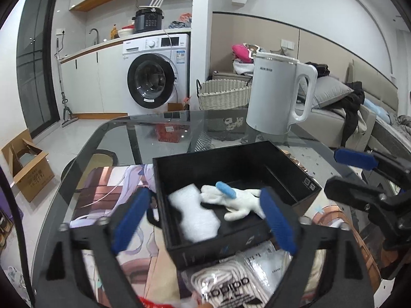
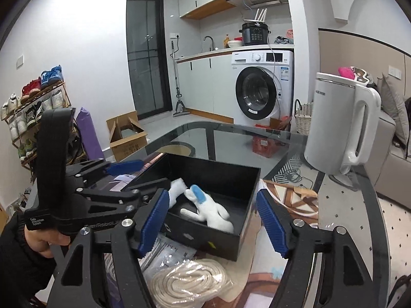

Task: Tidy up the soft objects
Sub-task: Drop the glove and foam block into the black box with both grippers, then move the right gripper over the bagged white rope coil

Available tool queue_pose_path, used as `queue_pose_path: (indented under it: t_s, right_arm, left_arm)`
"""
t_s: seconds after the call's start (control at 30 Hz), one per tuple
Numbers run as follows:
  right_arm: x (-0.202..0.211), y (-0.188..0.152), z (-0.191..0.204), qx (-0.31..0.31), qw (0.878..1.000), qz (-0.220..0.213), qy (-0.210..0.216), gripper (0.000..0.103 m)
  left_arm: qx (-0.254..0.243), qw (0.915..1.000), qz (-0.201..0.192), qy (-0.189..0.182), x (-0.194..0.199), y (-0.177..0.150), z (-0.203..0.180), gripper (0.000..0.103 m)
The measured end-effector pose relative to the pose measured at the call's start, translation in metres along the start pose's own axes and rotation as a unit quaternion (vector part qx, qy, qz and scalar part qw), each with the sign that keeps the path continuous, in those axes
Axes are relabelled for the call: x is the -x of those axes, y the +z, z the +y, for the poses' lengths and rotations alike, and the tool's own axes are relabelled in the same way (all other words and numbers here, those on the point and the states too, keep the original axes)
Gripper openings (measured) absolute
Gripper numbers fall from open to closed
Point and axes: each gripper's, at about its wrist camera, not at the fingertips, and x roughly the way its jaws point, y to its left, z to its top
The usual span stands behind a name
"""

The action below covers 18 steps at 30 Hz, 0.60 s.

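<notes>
Where the glass table fills the lower half of both views, carries a white kettle at its far side, upright, handle to the right. Nearer, spread flat, a printed mat under a black box, open-topped, standing between kettle and grippers. Inside the box, on its dark floor: a white plush toy with a blue ear, lying on its side, and just beside it, to the left in the left wrist view, a white foam piece, apparently touching the toy. Against the box's near wall, outside it, a clear bag of coiled white rope, with a second flat clear packet partly under the box edge.

Left gripper: spread wide, blue pads well apart, holding nothing, poised over the near-left part of the box, with foam and toy seen between the fingers. Right gripper: likewise wide open and empty, hovering at the near wall of the box, toy framed between its pads. In the right wrist view, left gripper seen from the side at the box's left rim, gripped by a hand in a dark sleeve. In the left wrist view, right gripper visible at the right, beside the box.
</notes>
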Motion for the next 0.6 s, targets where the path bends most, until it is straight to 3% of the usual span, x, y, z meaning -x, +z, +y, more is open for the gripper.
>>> queue_pose_path:
  t_s: [0.07,0.33,0.6]
  right_arm:
    - [0.002,-0.005,-0.002,-0.006,1.000,0.003,-0.004,0.082]
    - [0.012,-0.026,-0.007,-0.028,0.999,0.024,-0.016,0.101]
    - [0.026,-0.040,-0.005,-0.016,0.999,0.043,-0.025,0.102]
  left_arm:
    - [0.007,1.0000,-0.002,0.000,0.007,-0.003,0.003,0.103]
    - [0.016,0.9998,0.009,-0.009,0.026,-0.016,0.009,0.103]
    - [0.027,0.9993,0.022,-0.015,0.039,-0.033,0.016,0.103]
